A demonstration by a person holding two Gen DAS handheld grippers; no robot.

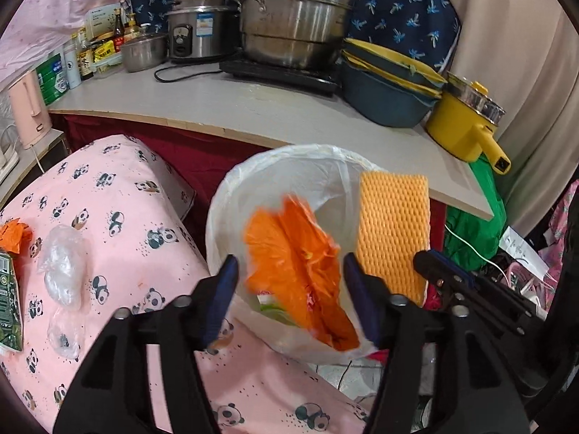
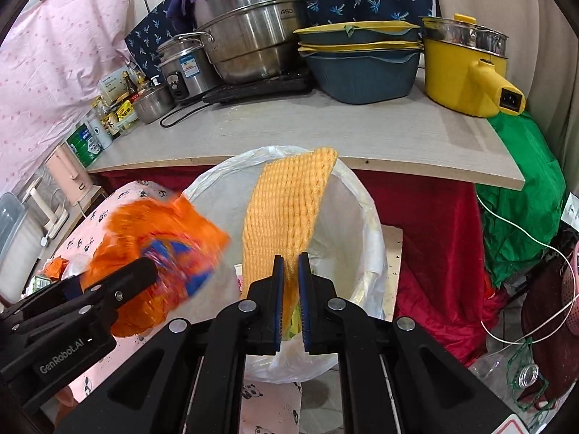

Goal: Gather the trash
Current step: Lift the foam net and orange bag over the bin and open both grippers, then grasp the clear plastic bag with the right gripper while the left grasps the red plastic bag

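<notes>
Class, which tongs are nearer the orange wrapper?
Left. The left tongs stand open around the orange wrapper above the bin; the right tongs are beside it, shut on yellow foam.

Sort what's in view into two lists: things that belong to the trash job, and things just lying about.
Job:
orange wrapper, dropping between the open left gripper fingers
yellow foam net, pinched by the right gripper
lined bin
clear plastic bag

Lying about:
steamer pot
rice cooker
yellow electric pot

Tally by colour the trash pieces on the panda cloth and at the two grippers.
Orange: 2, wrapper at left gripper, crumpled scrap
Clear: 2, upper bag, lower bag
Yellow: 1, foam net in right gripper
Green: 1, packet
Total: 6
</notes>
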